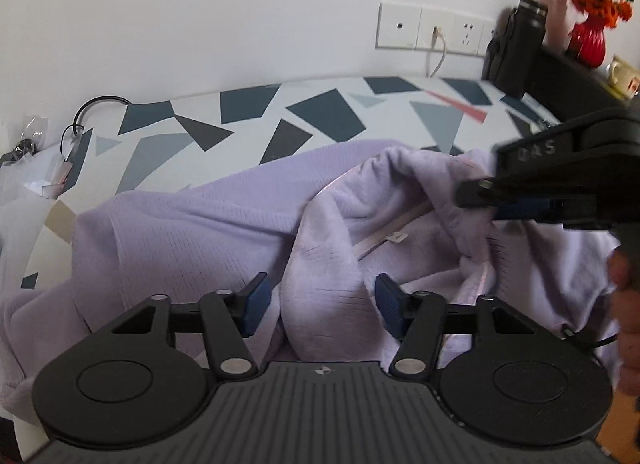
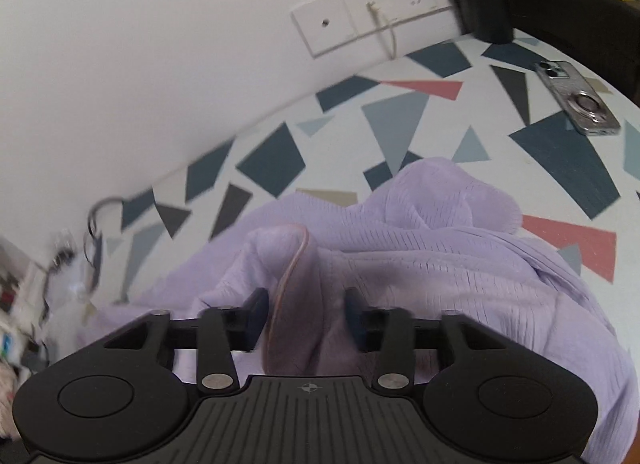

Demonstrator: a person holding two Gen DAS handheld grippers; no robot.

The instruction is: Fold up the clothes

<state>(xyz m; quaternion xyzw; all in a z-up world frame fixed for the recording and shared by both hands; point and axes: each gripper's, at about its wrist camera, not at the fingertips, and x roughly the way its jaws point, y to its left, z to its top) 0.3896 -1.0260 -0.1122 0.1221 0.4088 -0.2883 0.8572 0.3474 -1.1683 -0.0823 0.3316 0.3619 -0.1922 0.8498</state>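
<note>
A home room. A table (image 1: pixel 320 112) with a geometric-patterned cover stands against a white wall with sockets (image 1: pixel 436 30); a red vase of orange flowers (image 1: pixel 588 40) and a phone (image 2: pixel 576 98) sit nearby.

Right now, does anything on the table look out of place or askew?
Yes. The lilac garment lies bunched, with its zipper twisted into the folds. A phone lies near it on the patterned table, which looks odd for a folding space. Nothing is spilled or damaged.

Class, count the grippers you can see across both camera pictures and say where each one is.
2. The left gripper sits low in its own camera's view, jaws straddling a ridge of the lilac garment. The right gripper straddles another fold, and also shows at the right edge of the left camera's view.
</note>
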